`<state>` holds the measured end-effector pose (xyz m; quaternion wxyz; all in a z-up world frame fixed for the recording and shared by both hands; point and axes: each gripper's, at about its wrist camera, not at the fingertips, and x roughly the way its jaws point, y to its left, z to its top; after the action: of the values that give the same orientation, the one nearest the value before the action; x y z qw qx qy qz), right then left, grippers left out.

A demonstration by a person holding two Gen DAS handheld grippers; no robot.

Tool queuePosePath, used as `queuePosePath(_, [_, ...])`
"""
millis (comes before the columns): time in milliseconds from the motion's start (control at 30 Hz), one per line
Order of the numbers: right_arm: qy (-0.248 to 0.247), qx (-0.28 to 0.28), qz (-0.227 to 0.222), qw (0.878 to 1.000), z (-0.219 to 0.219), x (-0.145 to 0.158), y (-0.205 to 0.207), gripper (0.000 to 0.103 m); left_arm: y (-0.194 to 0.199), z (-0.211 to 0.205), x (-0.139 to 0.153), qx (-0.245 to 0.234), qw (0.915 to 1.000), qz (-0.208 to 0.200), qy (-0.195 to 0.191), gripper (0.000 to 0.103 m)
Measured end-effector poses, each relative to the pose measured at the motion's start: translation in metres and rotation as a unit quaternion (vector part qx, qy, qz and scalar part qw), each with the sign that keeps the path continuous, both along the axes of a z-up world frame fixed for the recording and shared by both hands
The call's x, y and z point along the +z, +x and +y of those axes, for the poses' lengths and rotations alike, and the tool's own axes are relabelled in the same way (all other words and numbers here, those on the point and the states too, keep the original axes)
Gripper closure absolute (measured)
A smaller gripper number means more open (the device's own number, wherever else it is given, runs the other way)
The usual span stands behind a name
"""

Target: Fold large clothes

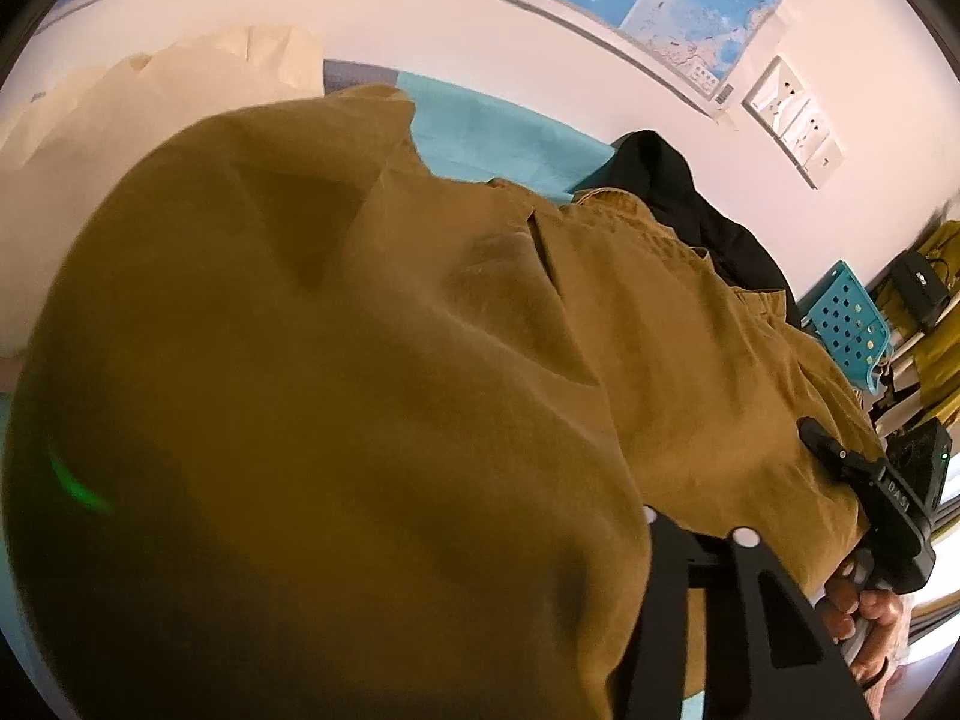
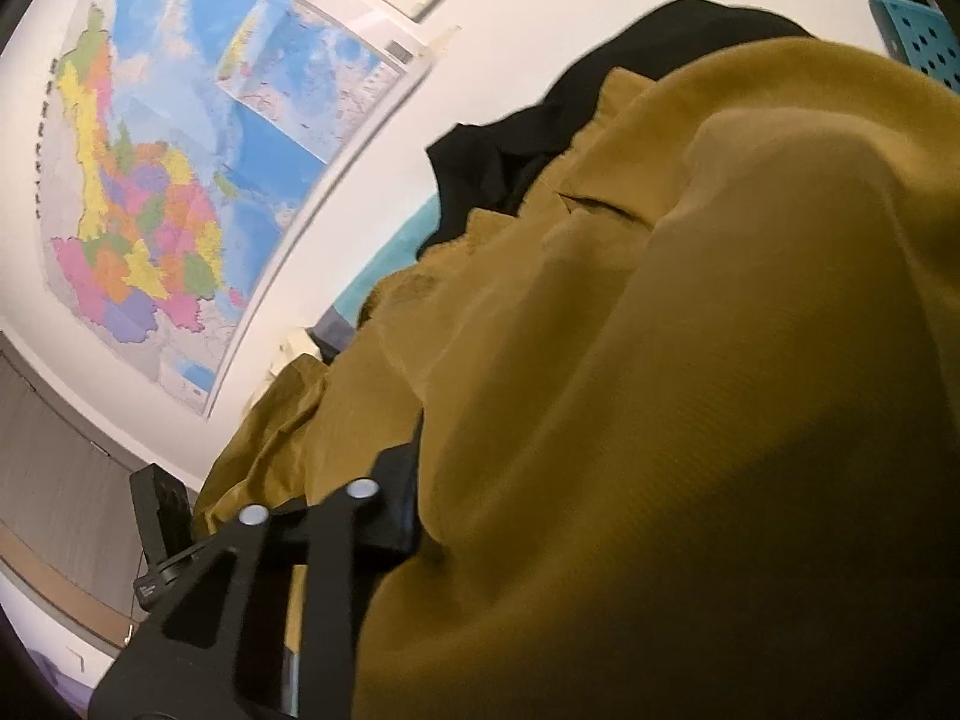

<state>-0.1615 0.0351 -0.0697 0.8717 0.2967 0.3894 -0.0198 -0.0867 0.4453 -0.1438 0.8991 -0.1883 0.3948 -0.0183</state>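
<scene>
Mustard-brown trousers (image 1: 372,372) are bunched up over a teal-covered surface (image 1: 492,126), draping so close to both cameras that they fill most of each view. The left hand-held gripper (image 1: 690,540) has cloth lying over its fingers; whether its jaws pinch the fabric cannot be told. The right hand-held gripper (image 2: 384,516) is likewise buried in trouser cloth, its grip unclear. A black garment (image 2: 600,96) lies beyond the trousers, near the wall.
</scene>
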Motion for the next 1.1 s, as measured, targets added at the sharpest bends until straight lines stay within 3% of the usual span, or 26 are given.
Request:
queuePosePath(133, [-0.013, 0.016, -0.01, 1.0, 0.007, 0.015, -0.001, 0.077, -0.008, -0.001, 0.008, -0.006, 0.9999, -0.01, 0.007, 0.066])
queuePosePath(233, [-0.003, 0.008, 0.003, 1.0, 0.003, 0.01, 0.002, 0.072, -0.008, 0.001, 0.006, -0.007, 1.0, -0.006, 0.002, 0.064])
queuePosePath(300, [0.007, 0.0, 0.023, 1.0, -0.002, 0.001, 0.004, 0.065, -0.005, 0.002, 0.002, -0.003, 1.0, 0.003, -0.002, 0.06])
queuePosePath(367, [0.018, -0.001, 0.027, 0.999, -0.004, -0.005, 0.005, 0.056, -0.002, 0.003, -0.002, -0.002, 0.9999, 0.009, -0.004, 0.044])
queuePosePath(433, [0.023, -0.003, 0.028, 0.999, -0.006, -0.008, 0.006, 0.048, 0.001, 0.001, -0.005, -0.012, 0.9999, 0.007, -0.005, 0.035])
queuePosePath(533, [0.029, -0.003, 0.028, 0.999, -0.007, -0.014, 0.009, 0.045, 0.003, -0.002, -0.006, -0.023, 0.9997, 0.008, 0.002, 0.031])
queuePosePath(667, [0.017, 0.004, 0.012, 1.0, -0.005, -0.009, 0.007, 0.071, 0.002, -0.002, -0.002, -0.016, 0.9998, 0.006, 0.007, 0.059])
queuePosePath(767, [0.007, 0.016, -0.005, 1.0, 0.0, 0.003, 0.005, 0.079, -0.001, -0.004, 0.006, -0.014, 0.9998, -0.001, 0.014, 0.067])
queuePosePath(1100, [-0.027, 0.073, -0.066, 0.995, 0.03, 0.063, 0.003, 0.082, -0.022, 0.002, 0.047, -0.032, 0.998, -0.05, 0.022, 0.073])
